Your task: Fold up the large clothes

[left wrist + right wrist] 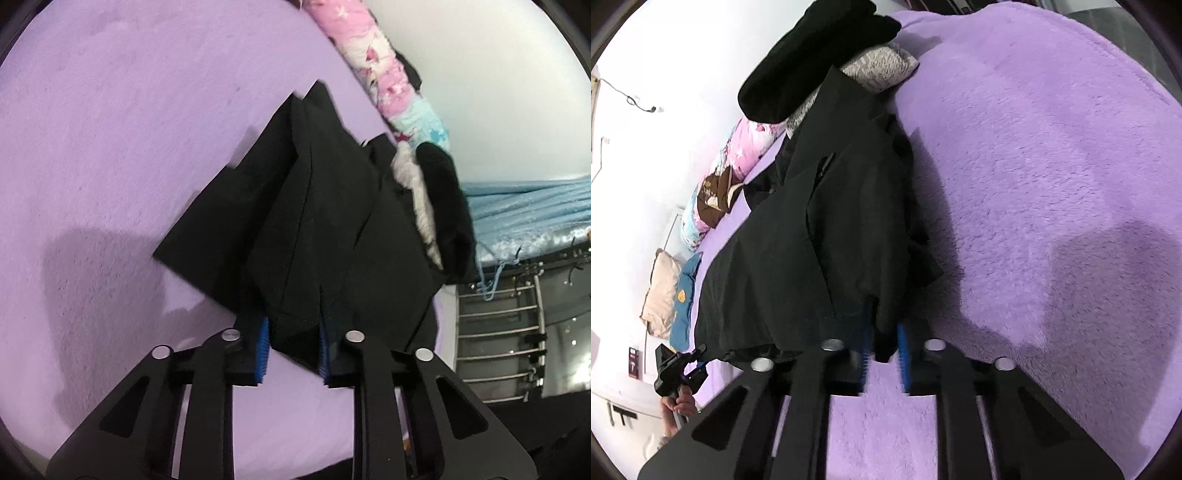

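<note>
From my left wrist view, the black garment (325, 221) bunches into peaked folds that hide my fingertips, so I see only the blue pads (263, 343) gripping its near edge. My left gripper (293, 347) is clamped on that fold, pointing down toward the bed. Which part of the garment this is, I cannot tell; the cloth is too dark to read seams. Behind it, a grey knit piece (413, 192) and another black item (447, 206) lie half covered, their shapes unclear.

From my right wrist view, my right gripper (884, 350) is closed on a hanging tip of the same garment (827, 240), a small flap pinched between the blue pads, which look blurred. It also tilts downward. At the lower left edge of this view my other hand (681, 400) holds the left gripper's handle, partly cut off by the frame.

The garment lies stretched across a purple fleece blanket (110, 147) covering the bed. A pink floral bundle (373, 62) runs along the white wall (665, 55). A pale blue blanket (524, 206) and a metal rack (498, 332) show at the right of the left view. Pillows (663, 295) sit by the wall.
</note>
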